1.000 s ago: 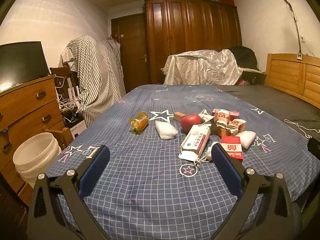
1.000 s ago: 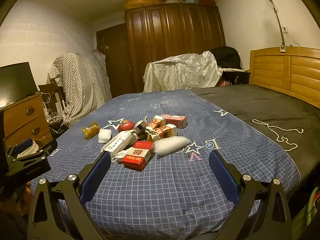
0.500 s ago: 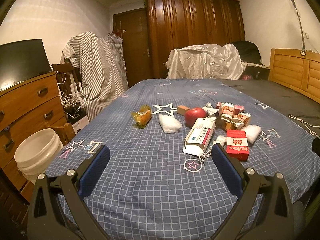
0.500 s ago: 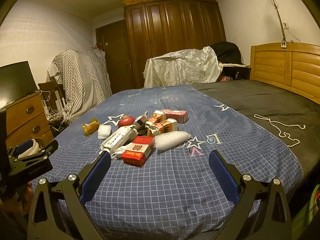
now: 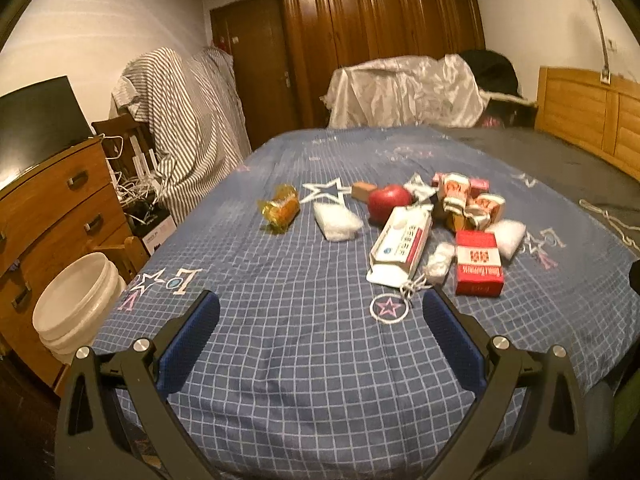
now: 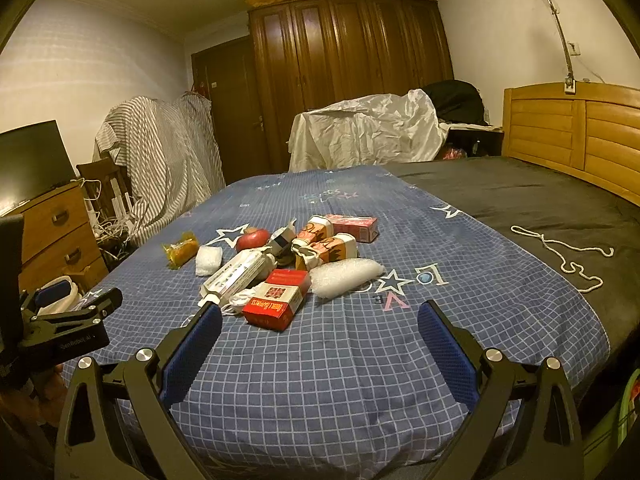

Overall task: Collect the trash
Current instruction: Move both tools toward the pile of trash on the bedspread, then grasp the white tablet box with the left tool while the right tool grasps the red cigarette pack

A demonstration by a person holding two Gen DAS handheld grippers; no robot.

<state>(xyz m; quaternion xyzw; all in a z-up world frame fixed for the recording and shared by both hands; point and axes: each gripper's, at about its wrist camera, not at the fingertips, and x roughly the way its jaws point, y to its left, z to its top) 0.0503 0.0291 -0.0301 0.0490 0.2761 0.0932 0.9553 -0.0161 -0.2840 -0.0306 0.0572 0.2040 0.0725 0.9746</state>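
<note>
Approach step, nothing picked yet. Both tongs, left & right, are spread wide, empty, over the near edge of the blue checked bed sheet. Trash pile sits mid-bed; red cardboard box nearest. Next: reach fwd, straddle 1 item, clench; white plastic bucket at left likely the bin.

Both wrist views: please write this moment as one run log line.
phase: approach | left gripper: open, empty | right gripper: open, empty | trash pile: on bed, untouched | white bucket: beside bed
</note>
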